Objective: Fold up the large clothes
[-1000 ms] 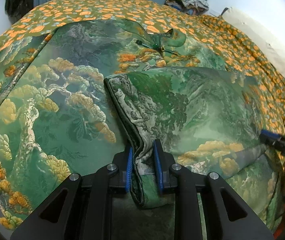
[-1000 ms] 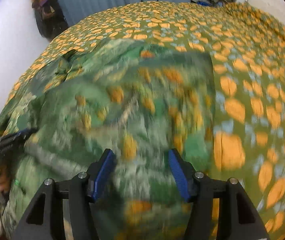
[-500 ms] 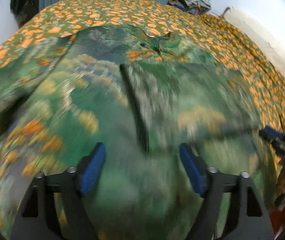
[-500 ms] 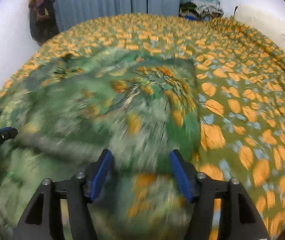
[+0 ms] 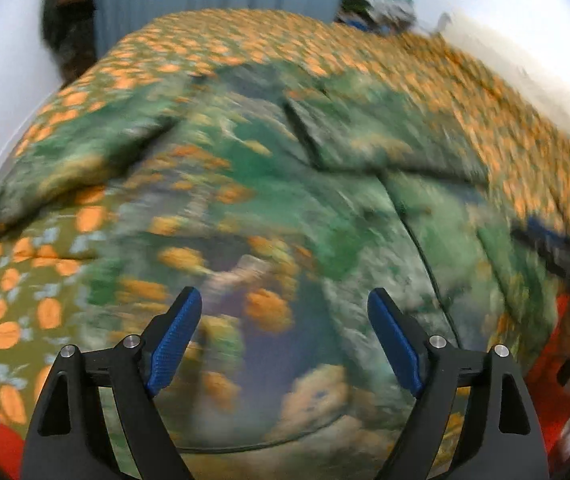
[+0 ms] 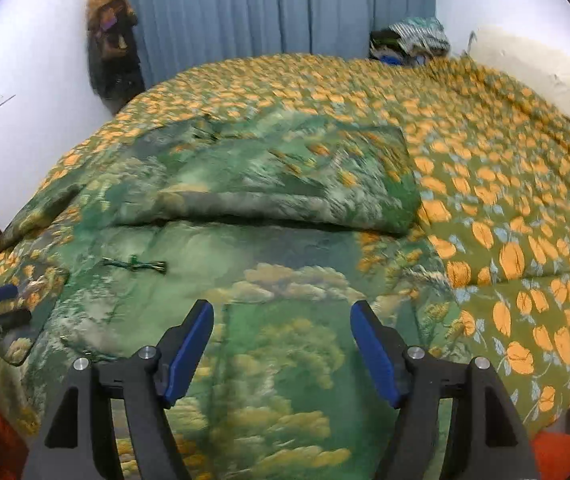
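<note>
Green printed garment [image 6: 269, 280] lies spread on the orange-patterned bedspread [image 6: 505, 208], one side flap already folded in at 12 o'clock of the right gripper [image 6: 281, 344]. Left gripper [image 5: 285, 340] is opening, right gripper spread — nothing between either's jaws. Unfolded sleeve sits at 10 o'clock of the left gripper — likely nearer hand.

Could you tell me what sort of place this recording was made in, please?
Most likely a bedroom at home: the green landscape-print garment lies spread on a bed under an orange-leaf bedspread, with a blue curtain behind and a pile of clothes at the far edge.
</note>
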A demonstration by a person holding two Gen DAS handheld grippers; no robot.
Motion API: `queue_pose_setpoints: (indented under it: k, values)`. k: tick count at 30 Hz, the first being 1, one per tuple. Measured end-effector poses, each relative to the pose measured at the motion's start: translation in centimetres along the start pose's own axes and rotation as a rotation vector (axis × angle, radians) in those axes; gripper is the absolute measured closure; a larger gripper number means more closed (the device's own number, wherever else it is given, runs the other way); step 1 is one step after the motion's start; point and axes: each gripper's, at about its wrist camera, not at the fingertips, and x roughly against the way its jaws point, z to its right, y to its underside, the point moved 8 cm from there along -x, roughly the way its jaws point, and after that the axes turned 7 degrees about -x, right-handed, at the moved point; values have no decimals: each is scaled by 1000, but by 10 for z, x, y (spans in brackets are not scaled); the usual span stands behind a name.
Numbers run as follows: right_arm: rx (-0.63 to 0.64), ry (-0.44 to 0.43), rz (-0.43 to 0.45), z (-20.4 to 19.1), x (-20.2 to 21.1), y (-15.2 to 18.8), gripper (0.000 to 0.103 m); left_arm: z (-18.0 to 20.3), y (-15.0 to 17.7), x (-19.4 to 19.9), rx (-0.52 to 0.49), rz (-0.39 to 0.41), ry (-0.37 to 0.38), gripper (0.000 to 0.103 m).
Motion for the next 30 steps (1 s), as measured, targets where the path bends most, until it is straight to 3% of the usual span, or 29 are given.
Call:
queue_pose_setpoints:
  k: [2,6,13,19,22,25,27,28,29,30]
  values:
    - [50,-8,16,-11,6,6,31,-35,-10,9,103,38,-4,9]
    - [105,-18,18,-21,7,14,31,-126,-21,15,351,75,-68,8]
    - [107,-30,67,-27,9,2,30,-223,-15,6,543,75,-174,8]
    - [122,-28,18,-35,-7,11,30,-311,3,-39,788,52,-195,8]
    - [141,-24,18,-39,-12,11,30,-346,11,-52,933,96,-161,8]
    - [142,-27,11,-42,-17,11,30,-372,8,-47,1040,202,-167,10]
    - [144,-30,8,-43,-20,12,30,-380,6,-43,1070,231,-190,23]
    - [145,-31,4,-44,-22,12,30,-382,4,-43,1061,227,-214,49]
    - [145,-33,1,-44,-23,13,30,-382,2,-44,1033,204,-244,85]
    - [144,-38,-1,-45,-24,13,30,-384,0,-44,1007,185,-262,87]
